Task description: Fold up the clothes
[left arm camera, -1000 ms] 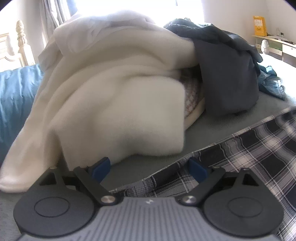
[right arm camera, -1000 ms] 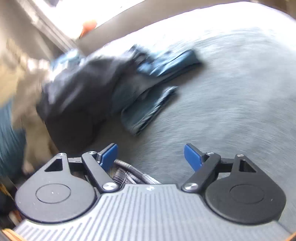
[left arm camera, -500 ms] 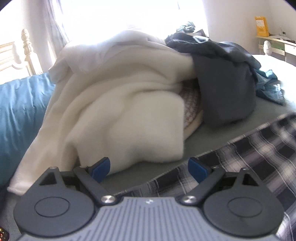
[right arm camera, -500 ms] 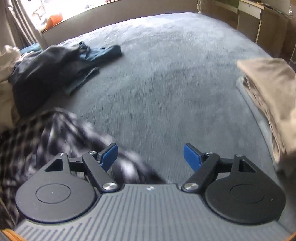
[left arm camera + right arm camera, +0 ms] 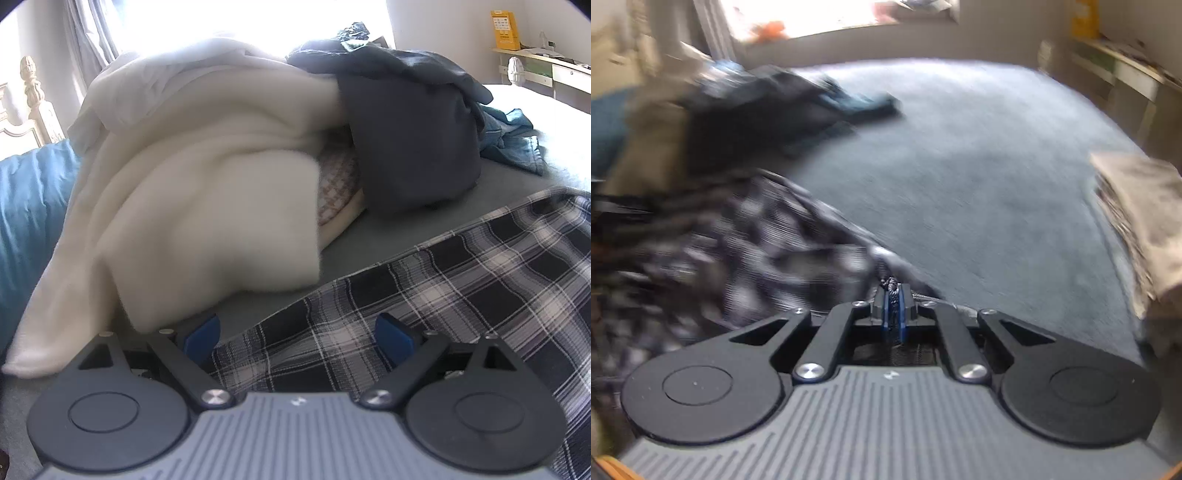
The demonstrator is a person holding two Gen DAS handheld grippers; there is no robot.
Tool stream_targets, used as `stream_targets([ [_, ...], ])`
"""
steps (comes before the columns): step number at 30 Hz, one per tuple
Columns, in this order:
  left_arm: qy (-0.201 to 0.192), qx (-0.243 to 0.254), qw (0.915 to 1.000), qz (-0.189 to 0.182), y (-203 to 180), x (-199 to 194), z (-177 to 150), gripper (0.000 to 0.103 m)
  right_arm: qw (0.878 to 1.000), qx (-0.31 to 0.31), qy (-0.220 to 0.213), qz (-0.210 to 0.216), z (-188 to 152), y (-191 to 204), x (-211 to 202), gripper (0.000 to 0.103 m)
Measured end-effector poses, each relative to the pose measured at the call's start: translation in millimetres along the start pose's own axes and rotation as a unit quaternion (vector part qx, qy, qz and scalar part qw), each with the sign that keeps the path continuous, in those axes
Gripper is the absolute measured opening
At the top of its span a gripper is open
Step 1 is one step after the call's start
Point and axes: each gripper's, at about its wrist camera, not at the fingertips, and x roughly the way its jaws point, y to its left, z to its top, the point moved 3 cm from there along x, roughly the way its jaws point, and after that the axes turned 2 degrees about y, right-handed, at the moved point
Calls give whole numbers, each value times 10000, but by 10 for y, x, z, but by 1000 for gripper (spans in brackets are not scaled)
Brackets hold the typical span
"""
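A black-and-white plaid garment lies spread on the grey bed. My left gripper is open, its blue pads low over the plaid's near edge, one on each side of it. In the right wrist view, my right gripper is shut on the plaid garment's edge, with fabric and a cord pinched between the blue pads. That view is motion-blurred.
A pile of unfolded clothes sits behind the plaid: a cream fleece, a dark grey garment and blue denim. A blue pillow lies at left. A folded beige stack rests on the bed's right side. A desk stands at far right.
My right gripper was open and has closed on the plaid garment's edge. My left gripper has stayed open and shifted slightly over the plaid.
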Motion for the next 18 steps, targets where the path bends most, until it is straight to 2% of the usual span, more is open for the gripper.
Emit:
stream_targets([
  [2,4,10,10000,-5,4,21,10,92,9986,-171,401,301,-75,98,-12,4],
  [4,9,3,10000,-12,7,47,12,92,9922,-223,1051,635,-235,171,66,6],
  [7,12,-11,10000,-14,5,66,23,92,9782,-513,1944,527,-475,278,211,13],
  [8,13,-15,10000,-13,3,67,26,92,9768,-506,2023,484,-490,269,214,13],
  [9,14,-16,10000,-14,1,70,30,92,9789,-369,1928,575,-463,233,175,14],
  [12,8,-1,10000,-5,5,78,26,92,9834,359,1231,1281,-252,54,-23,19],
  [13,10,-5,10000,0,4,84,26,92,9832,548,934,1472,-154,-18,-74,24],
  [14,12,-14,10000,6,2,89,23,92,9843,685,662,1484,-65,-85,-101,29],
  [15,14,-23,10000,11,1,94,20,92,9856,808,415,1427,20,-154,-108,30],
  [16,15,-34,10000,14,2,100,20,92,9889,875,260,1174,89,-225,-60,33],
  [18,15,-39,10000,15,0,112,19,92,9961,703,288,454,175,-315,137,33],
])
